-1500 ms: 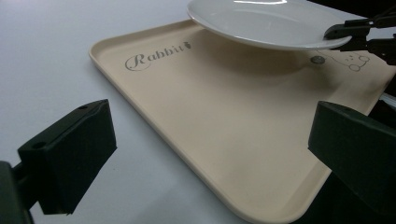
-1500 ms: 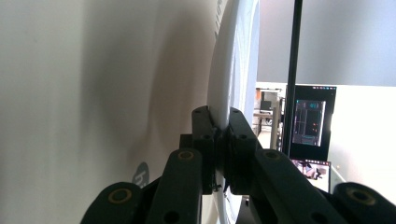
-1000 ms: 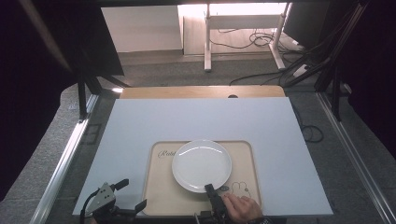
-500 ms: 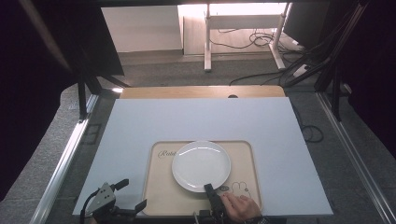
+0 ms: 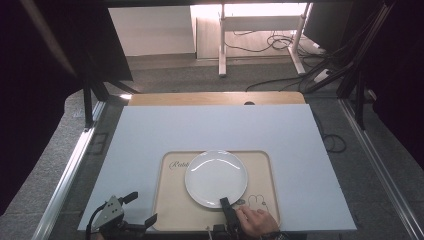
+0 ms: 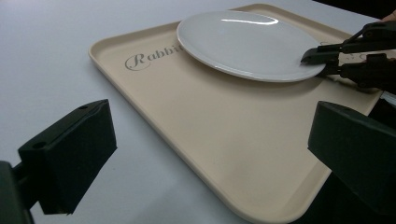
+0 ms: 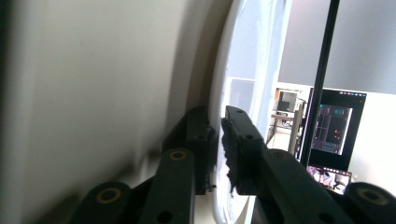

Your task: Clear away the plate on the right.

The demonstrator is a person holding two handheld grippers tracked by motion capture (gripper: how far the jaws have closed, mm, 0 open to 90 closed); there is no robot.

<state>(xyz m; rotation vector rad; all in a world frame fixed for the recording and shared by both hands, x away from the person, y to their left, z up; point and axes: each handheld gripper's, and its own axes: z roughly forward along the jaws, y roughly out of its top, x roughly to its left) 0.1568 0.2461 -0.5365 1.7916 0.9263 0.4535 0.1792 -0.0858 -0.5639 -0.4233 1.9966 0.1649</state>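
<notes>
White plate (image 5: 216, 177) sat on the beige tray (image 5: 175, 210), toward its far half, partly covering the script lettering printed along the tray's far-left edge. Tray lay on the pale sheet covering the table (image 5: 150, 135), near my edge of it.

My right gripper (image 5: 226, 204) was clamped on the plate's near rim: one jaw above the rim, one below, seen in the left gripper view (image 6: 322, 58) and, close up, in the right gripper view (image 7: 219, 140) with the rim held between the two jaws. My right hand (image 5: 256, 221) rested over the tray's near-right corner.

My left gripper (image 5: 137, 210) was just off the tray's near-left corner, over the sheet. Its jaws stood wide apart, holding nothing (image 6: 210, 158).
</notes>
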